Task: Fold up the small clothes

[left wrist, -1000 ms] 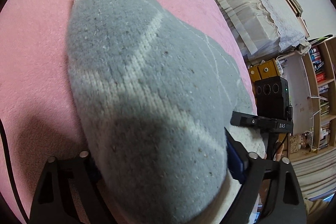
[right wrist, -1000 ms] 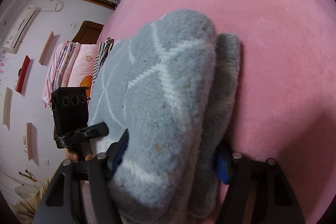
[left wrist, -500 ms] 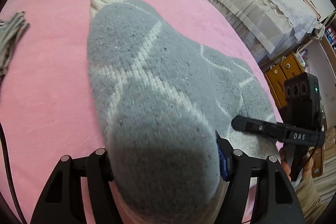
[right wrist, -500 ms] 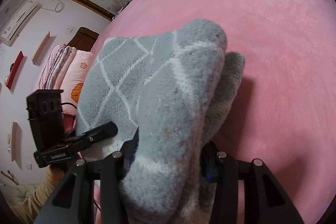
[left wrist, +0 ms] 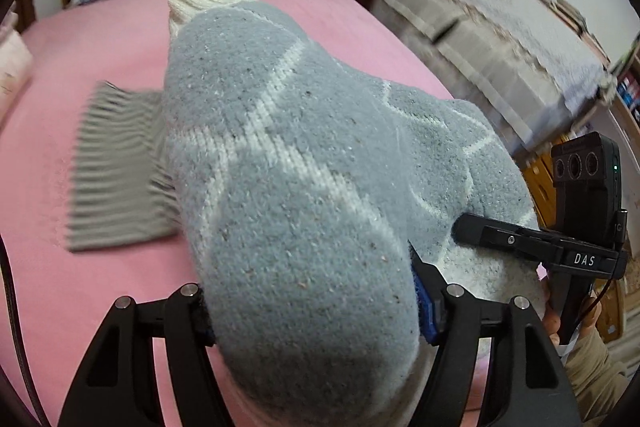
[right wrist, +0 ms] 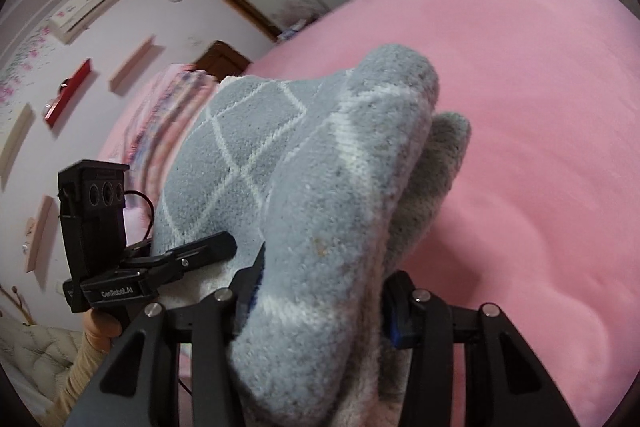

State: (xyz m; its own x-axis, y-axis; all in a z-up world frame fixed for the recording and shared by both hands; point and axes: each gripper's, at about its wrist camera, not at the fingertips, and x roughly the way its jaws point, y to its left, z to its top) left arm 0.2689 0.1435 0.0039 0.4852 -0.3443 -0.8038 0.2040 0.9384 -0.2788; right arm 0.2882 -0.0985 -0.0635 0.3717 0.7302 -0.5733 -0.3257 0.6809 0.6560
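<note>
We held the grey sock [left wrist: 304, 195] between both tools, lifted above the pink bed [left wrist: 80, 291]. Our left tool [left wrist: 312, 311] was clamped on one end of it, the knit bulging up between the two black fingers [left wrist: 188, 347]. Our right tool [right wrist: 320, 307] was clamped on the other end, where the sock lay doubled (a second grey layer [right wrist: 440, 163] showed beneath the top one). The cream cuff [left wrist: 196, 3] pointed away from the left camera, and pale diamond lines crossed the grey knit. A striped grey garment [left wrist: 116, 167] lay flat on the bed, partly hidden behind the sock. From each wrist view we saw the opposite tool reaching in against the sock's side.
</note>
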